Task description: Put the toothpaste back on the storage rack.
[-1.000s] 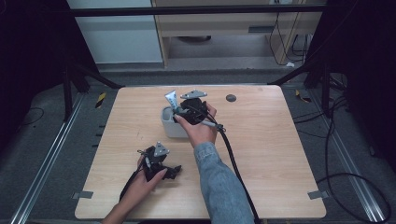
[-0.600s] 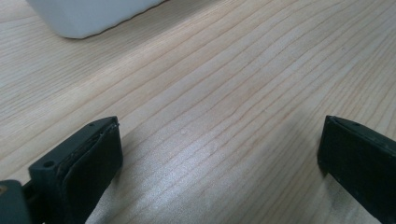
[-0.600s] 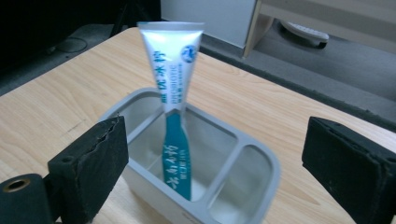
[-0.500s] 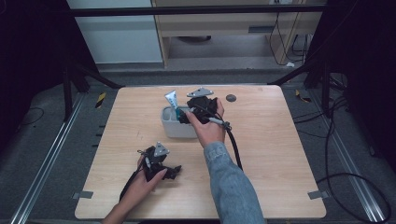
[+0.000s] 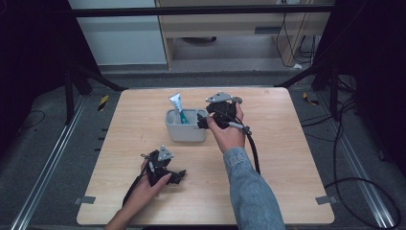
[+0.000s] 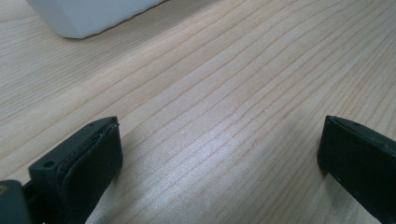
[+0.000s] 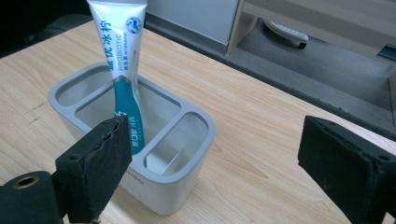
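Toothpaste tube (image 7: 122, 60) standing cap-down and leaning in the middle compartment of the grey holder (image 5: 186, 134) near the far middle of the bench (image 5: 287, 143), touched by nothing; end compartments on either side bare as far as can be seen. Right gripper (image 5: 207, 120) just beside the holder's right end, jaws just opened wide with nothing between them; best drawn away level and clear of the rim so as not to knock the leaning tube. Left gripper (image 5: 179, 176) resting low near the front of the bench, jaws spread and holding nothing.

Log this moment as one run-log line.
right claw: open, just released, beside holder | toothpaste tube: standing in grey holder, middle compartment | left claw: open, on table
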Demonstrator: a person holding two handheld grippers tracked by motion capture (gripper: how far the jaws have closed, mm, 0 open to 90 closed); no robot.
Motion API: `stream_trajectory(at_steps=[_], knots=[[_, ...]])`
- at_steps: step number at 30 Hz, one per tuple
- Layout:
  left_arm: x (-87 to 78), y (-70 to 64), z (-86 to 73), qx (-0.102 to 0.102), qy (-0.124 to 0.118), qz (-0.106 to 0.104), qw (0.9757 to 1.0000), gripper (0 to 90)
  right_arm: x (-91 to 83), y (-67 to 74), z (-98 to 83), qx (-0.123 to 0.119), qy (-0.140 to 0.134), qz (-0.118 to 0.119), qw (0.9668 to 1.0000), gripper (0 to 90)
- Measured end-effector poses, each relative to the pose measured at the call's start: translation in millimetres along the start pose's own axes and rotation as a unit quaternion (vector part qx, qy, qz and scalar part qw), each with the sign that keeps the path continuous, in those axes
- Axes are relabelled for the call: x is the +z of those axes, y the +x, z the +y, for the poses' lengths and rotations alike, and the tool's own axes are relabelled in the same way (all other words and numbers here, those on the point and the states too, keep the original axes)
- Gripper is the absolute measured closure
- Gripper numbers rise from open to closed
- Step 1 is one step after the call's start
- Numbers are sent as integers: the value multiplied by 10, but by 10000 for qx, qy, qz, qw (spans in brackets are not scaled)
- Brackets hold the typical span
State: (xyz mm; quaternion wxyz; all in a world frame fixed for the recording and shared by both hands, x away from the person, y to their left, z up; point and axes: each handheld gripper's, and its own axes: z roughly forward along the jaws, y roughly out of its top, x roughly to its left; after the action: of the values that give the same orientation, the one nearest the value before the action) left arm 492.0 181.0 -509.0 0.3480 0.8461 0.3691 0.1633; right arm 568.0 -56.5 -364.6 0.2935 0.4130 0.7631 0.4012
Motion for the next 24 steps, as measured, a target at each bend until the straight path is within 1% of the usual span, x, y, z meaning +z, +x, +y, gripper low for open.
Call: stream_trajectory(at_steps=[3,5,6,7,9,10,11,12,15,16,17,18,19,20,21,22,24], knots=[[0,-2,-1,-3,-3,3,10000,0,-30,-67,-55,108,-26,33,9999,85],[0,-2,-1,-1,-2,4,10000,0,-78,-131,-99,116,-24,-10,9999,85],[0,-2,-1,-2,-2,4,10000,0,-78,-131,-99,116,-24,-10,9999,85],[0,-2,-1,-2,-3,4,10000,0,-111,-175,-131,164,0,-50,9999,84],[0,-2,-1,-3,-3,4,10000,0,-121,-195,-144,153,9,-67,9999,84],[0,-2,-1,-4,-4,4,10000,0,-134,-236,-171,134,8,-99,9999,84],[0,-2,-1,-4,-3,4,10000,0,-147,-262,-194,208,47,-119,9997,84],[0,-2,0,-3,-2,4,10000,0,-155,-287,-212,218,53,-146,9996,84],[-1,-2,0,-3,0,3,10000,0,-173,-443,-338,354,172,-251,9989,82],[0,-2,-1,-3,-3,5,10000,0,-173,-443,-338,354,172,-251,9989,82],[0,-3,-1,-5,-3,5,10000,0,-181,-511,-405,445,206,-293,9984,82],[0,-3,-1,-5,-3,5,10000,0,-181,-511,-405,445,206,-293,9984,82],[0,-2,-1,-2,-3,6,10000,0,-191,-570,-470,522,242,-335,9978,82],[0,-2,-1,-2,-3,6,10000,0,-191,-570,-470,522,242,-335,9978,82],[0,-2,-1,-3,-4,6,10000,0,-198,-625,-532,555,307,-391,9972,82],[0,-3,-1,-8,-3,9,10000,0,-198,-625,-532,555,307,-391,9972,82],[1,-4,-1,-16,-5,0,10000,0,-207,-686,-594,617,330,-449,9965,82]])
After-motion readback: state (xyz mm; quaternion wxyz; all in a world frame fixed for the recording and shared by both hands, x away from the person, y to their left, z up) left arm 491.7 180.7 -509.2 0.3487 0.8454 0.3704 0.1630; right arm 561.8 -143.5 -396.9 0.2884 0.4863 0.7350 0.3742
